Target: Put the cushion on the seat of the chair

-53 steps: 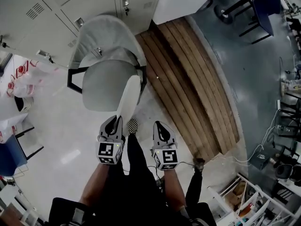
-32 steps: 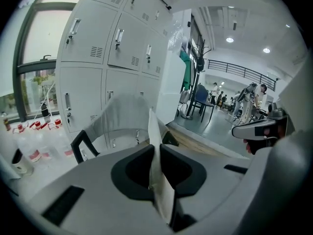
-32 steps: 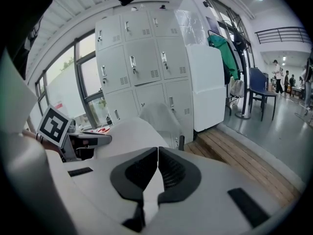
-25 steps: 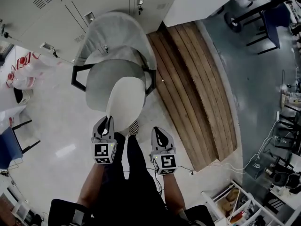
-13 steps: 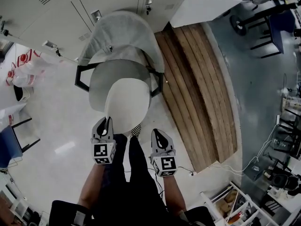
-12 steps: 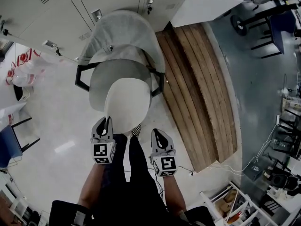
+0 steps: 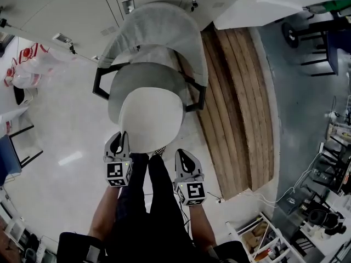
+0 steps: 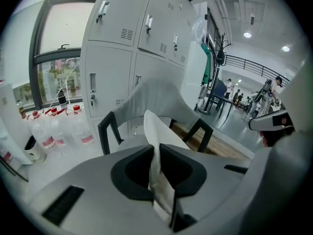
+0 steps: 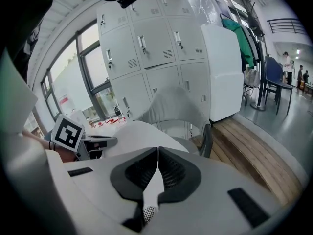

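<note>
Grey lockers (image 7: 55,10) stood behind chair (image 7: 159,29). We had left gripper (image 7: 120,140) clamped on near edge of white cushion (image 7: 151,119); right gripper (image 7: 182,156) jaws together, empty, near cushion. Cushion spread over front of seat (image 7: 143,74), contact unclear; wooden platform (image 7: 241,103) beside chair.

Pale glossy floor (image 7: 66,130) at left, grey floor (image 7: 307,108) at right, slatted wooden platform (image 7: 236,103) between. Chair (image 7: 159,32) stands on pale floor just beside platform edge, backrest toward lockers (image 7: 66,4). Red-labelled bottles (image 7: 24,73) on floor left of chair. White cushion (image 7: 151,116) over front of seat (image 7: 137,73); contact unclear.
</note>
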Tool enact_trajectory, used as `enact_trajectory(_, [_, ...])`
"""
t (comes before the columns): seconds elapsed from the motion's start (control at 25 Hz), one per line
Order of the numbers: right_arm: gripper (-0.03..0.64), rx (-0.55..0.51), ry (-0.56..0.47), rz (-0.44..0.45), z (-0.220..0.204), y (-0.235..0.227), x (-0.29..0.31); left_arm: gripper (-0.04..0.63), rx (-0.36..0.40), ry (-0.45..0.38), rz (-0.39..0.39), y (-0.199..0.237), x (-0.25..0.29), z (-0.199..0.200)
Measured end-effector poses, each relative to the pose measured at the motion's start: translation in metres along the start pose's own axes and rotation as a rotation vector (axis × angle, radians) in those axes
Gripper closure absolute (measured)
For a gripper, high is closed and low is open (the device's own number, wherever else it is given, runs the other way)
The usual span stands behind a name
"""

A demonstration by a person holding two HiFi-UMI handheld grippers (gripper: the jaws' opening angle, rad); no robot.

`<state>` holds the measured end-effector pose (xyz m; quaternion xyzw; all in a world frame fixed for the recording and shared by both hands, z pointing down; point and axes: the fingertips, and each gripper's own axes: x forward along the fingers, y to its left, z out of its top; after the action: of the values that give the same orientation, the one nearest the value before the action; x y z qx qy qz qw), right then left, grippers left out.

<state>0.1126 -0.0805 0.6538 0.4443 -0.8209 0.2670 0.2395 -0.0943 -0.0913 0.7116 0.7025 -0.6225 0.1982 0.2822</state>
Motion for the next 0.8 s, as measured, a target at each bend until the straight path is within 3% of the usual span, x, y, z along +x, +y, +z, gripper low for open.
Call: enact_trajectory(0.8, [0.586,-0.003,0.034,0.051,-0.015,0.002,0.095,0.545,-0.034,0.069,0.095,0.078,0.062,-0.053])
